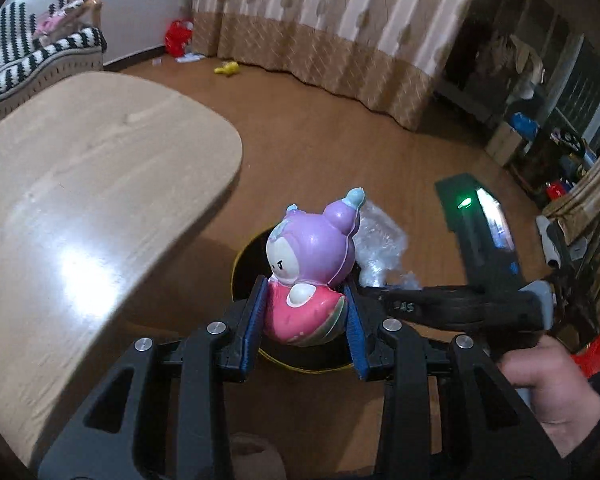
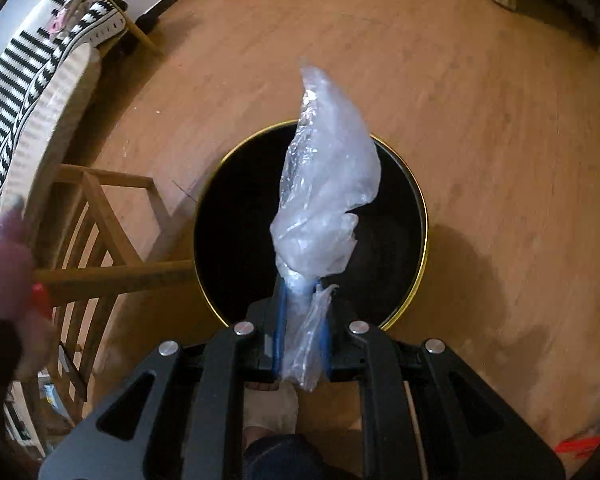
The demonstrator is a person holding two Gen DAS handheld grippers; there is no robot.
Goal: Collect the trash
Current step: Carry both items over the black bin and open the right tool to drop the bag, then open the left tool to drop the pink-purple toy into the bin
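Note:
My left gripper (image 1: pixel 306 312) is shut on a purple and pink toy figure (image 1: pixel 312 272) and holds it above the black bin with a yellow rim (image 1: pixel 236 268). My right gripper (image 2: pixel 302 320) is shut on a crumpled clear plastic bag (image 2: pixel 324 200) and holds it over the open mouth of the same bin (image 2: pixel 416 196). In the left wrist view the bag (image 1: pixel 380 240) and the right gripper's black body (image 1: pixel 452 300) show just right of the toy. The toy shows blurred at the left edge of the right wrist view (image 2: pixel 4 264).
A light wooden table (image 1: pixel 80 200) stands left of the bin, with its wooden leg frame (image 2: pixel 100 248) beside the bin. A striped sofa (image 1: pixel 32 52) is behind. A yellow toy (image 1: pixel 227 69) and red item (image 1: pixel 178 36) lie on the floor by the curtain (image 1: pixel 320 20).

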